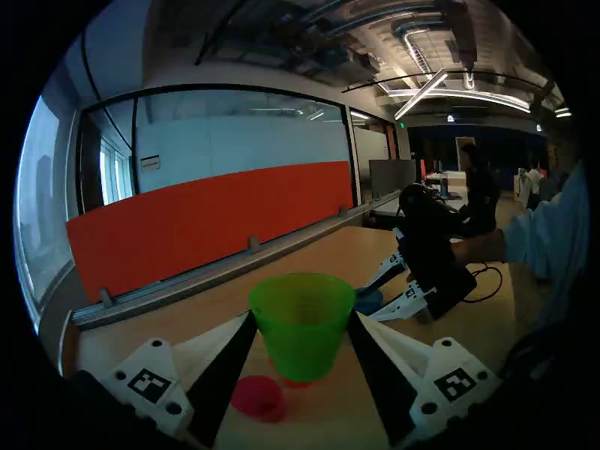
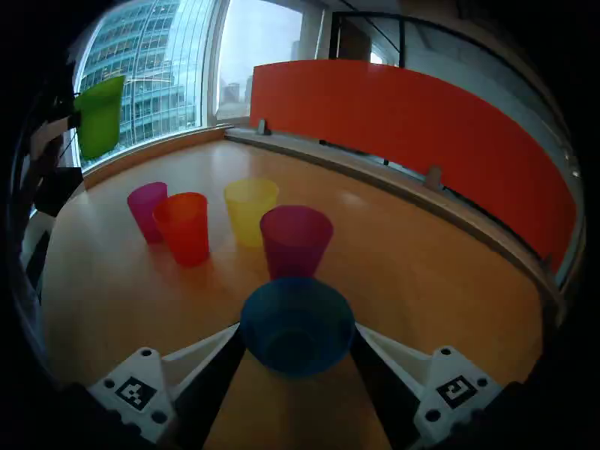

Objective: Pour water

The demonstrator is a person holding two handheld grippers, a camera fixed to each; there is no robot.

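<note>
Under both grippers, a wide wooden table (image 2: 420, 277), edged on its far side by a long orange panel (image 2: 420, 112).

Between the fingers of the left gripper (image 1: 302, 319), spread about a cup's width and pressing on both sides: an upright, translucent green cup (image 1: 302, 345), raised clear of the table. Cannot tell any water level through its wall. From the right gripper view, high up and far off to the left.

Between the fingers of the right gripper (image 2: 298, 334), parted just as wide and closed against both sides: a blue cup (image 2: 298, 315), looked into from the rim, the inside dark. Cannot tell what is in it.

Just ahead of the right gripper's fingertips, upright on the table, a purple cup (image 2: 295, 240). Beyond it and slightly left, a yellow cup (image 2: 250, 210). Further left, an orange cup (image 2: 182, 225), partly covering a pink cup (image 2: 146, 210) just behind it. All four mouth up, insides hidden at this angle.
</note>
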